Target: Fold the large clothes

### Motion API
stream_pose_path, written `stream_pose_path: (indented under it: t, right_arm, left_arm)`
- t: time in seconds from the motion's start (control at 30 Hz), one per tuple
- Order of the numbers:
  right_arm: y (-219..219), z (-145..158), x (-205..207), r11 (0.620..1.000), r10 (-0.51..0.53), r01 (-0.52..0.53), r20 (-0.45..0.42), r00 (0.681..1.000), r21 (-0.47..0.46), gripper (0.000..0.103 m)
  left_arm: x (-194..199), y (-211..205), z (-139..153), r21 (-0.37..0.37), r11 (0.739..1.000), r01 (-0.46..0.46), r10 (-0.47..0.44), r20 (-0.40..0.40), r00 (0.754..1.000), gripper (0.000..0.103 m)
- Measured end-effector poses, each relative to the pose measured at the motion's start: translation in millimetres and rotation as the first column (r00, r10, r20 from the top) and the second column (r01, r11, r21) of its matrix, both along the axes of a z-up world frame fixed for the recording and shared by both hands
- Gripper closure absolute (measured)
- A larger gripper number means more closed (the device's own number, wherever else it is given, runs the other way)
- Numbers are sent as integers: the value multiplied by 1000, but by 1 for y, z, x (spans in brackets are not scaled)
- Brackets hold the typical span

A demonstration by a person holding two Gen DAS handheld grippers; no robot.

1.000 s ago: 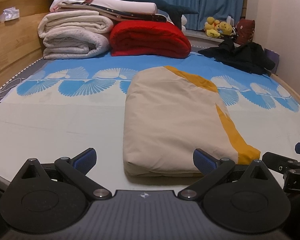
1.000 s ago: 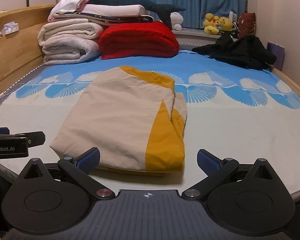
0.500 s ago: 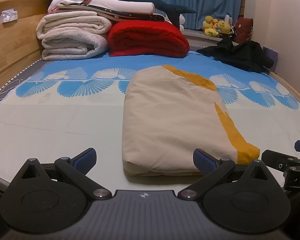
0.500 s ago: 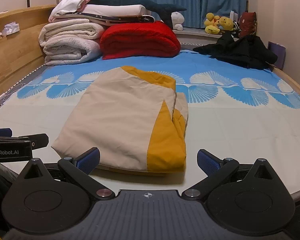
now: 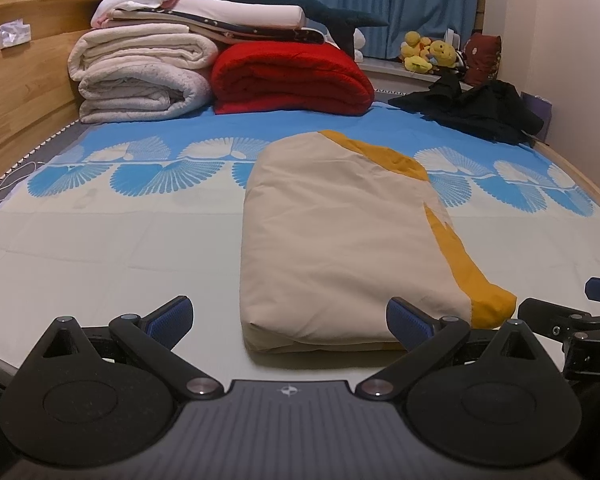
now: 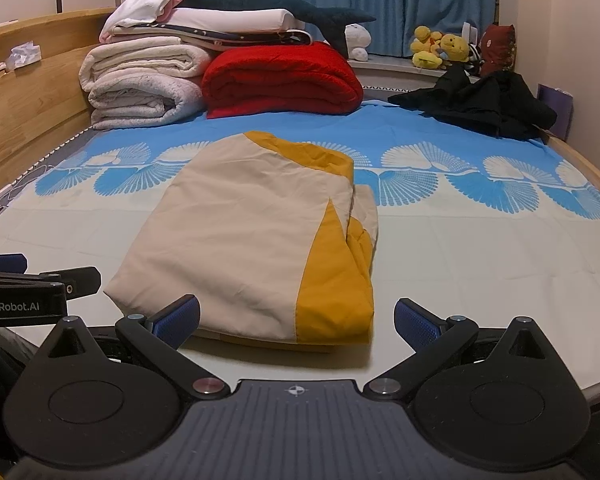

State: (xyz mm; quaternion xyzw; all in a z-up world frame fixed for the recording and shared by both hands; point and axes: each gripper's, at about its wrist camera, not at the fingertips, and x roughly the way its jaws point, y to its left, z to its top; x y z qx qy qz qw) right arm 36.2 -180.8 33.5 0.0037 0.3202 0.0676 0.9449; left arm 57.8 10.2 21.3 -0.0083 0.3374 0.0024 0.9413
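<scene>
A beige and mustard-yellow garment (image 5: 340, 240) lies folded into a neat rectangle on the bed (image 5: 100, 248). It also shows in the right wrist view (image 6: 260, 236). My left gripper (image 5: 288, 320) is open and empty, just short of the garment's near edge. My right gripper (image 6: 296, 318) is open and empty, also just in front of the near edge. Neither gripper touches the cloth. The right gripper's side shows at the right edge of the left wrist view (image 5: 572, 320). The left gripper's side shows at the left edge of the right wrist view (image 6: 32, 288).
Folded white blankets (image 5: 140, 76), a red blanket (image 5: 292, 80) and a stack of bedding with a shark plush (image 5: 260, 0) sit at the bed's head. A black garment (image 5: 476, 108) lies at the far right. A wooden bed rail (image 5: 16, 92) runs along the left.
Both grippers have drifted very slightly; the view has shifted a little. The folded garment has not moved. Both grippers stay open.
</scene>
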Motion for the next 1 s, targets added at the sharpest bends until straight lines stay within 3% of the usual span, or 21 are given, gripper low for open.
stream_pose_path:
  t: [1.0]
  right_arm:
    - [3,0,0,1000,-1,1,-2,1000,0,1]
  left_arm:
    - [0,-2,-1,1,1000,15,-15,0,1000,0]
